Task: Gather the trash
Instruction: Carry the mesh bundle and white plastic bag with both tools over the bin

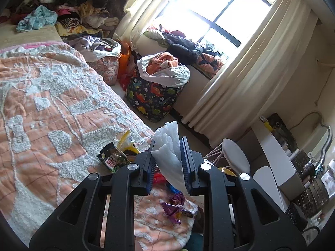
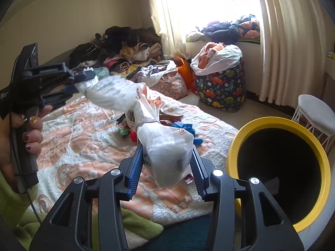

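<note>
A long white plastic bag [image 2: 146, 113], tied in the middle with a cord, is held up over the bed between both grippers. My right gripper [image 2: 167, 144] is shut on its thick near end. My left gripper [image 1: 167, 144] is shut on its crumpled other end [image 1: 167, 146]; that gripper also shows in the right wrist view [image 2: 75, 81], held by a hand. A yellow-rimmed bin [image 2: 280, 167] with a dark inside stands just right of the right gripper. Loose wrappers lie on the blanket: a dark snack packet [image 1: 114, 159], a yellow one [image 1: 127, 144], a purple one [image 1: 174, 207].
The bed carries an orange and white blanket [image 1: 52, 115]. Clothes are piled at its head [image 1: 69, 6] and on the window sill [image 1: 184, 44]. A dinosaur-print bag [image 1: 155, 92] stands on the floor by the curtain. A white stool [image 2: 316, 110] stands behind the bin.
</note>
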### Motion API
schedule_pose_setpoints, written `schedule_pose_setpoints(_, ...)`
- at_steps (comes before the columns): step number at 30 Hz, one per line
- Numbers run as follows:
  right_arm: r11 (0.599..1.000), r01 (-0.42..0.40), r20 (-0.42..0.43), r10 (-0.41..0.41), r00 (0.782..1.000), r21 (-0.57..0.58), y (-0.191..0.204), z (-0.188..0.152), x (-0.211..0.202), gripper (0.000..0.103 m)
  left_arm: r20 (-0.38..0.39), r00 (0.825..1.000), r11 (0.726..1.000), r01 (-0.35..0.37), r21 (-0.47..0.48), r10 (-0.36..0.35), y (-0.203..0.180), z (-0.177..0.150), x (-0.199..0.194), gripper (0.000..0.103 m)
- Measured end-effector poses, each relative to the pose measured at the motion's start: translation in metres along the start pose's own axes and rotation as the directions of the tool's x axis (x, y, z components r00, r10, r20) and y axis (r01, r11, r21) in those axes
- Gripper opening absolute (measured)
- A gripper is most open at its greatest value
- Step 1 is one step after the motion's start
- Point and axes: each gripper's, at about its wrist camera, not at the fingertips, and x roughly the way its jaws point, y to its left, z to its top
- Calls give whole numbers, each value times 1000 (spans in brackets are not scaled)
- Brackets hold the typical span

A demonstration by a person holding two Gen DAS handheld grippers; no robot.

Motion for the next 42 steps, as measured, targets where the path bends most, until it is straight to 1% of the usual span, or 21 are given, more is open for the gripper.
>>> schedule_pose_setpoints(7, 997, 47, 40, -50, 998, 64, -29, 6, -13, 42, -26, 999, 999, 30, 37, -29, -21, -7, 6, 16)
schedule_pose_setpoints(13, 989, 85, 61, -93, 994, 125, -54, 5, -21, 42, -62, 997, 996, 55, 72, -50, -40, -20, 16, 16)
schedule_pose_setpoints(23, 968, 130, 92, -153, 984, 214, -96, 7, -34, 42, -132, 988, 985, 102, 138, -84, -73, -44, 35, 16)
schedule_pose_setpoints(32, 940, 169, 116, -211, 971, 296, -128, 4, -46, 42, -183, 977, 971, 143, 193, -108, -100, -64, 49, 16)
schedule_pose_setpoints(42, 893, 223, 120, -290, 950, 391, -171, -5, -61, 42, -230, 965, 950, 182, 254, -123, -129, -85, 66, 16)
